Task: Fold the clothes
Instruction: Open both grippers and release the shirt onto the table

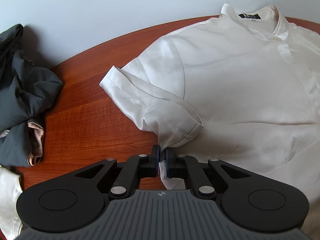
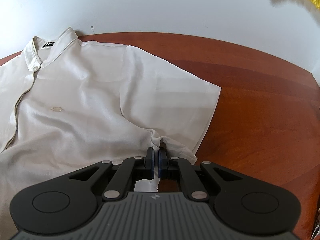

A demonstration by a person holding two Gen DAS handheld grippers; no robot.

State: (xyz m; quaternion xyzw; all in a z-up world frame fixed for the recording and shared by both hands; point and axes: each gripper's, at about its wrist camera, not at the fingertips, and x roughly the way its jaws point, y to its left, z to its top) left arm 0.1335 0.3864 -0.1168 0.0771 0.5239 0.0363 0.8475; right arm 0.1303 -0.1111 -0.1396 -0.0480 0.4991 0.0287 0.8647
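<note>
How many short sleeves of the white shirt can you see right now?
2. One sleeve lies cuff-out toward the dark clothes pile in the left wrist view; the other sleeve lies spread on the wooden table in the right wrist view.

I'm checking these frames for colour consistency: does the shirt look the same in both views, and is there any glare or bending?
Left wrist view: shirt reads bright white, sheen near the collar. Right wrist view: same shirt looks duller, cream-grey. Both: fisheye curves the table edge; focus stays sharp.

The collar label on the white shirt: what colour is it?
Black, with pale lettering too small to read; the collar label shows best in the left wrist view.
</note>
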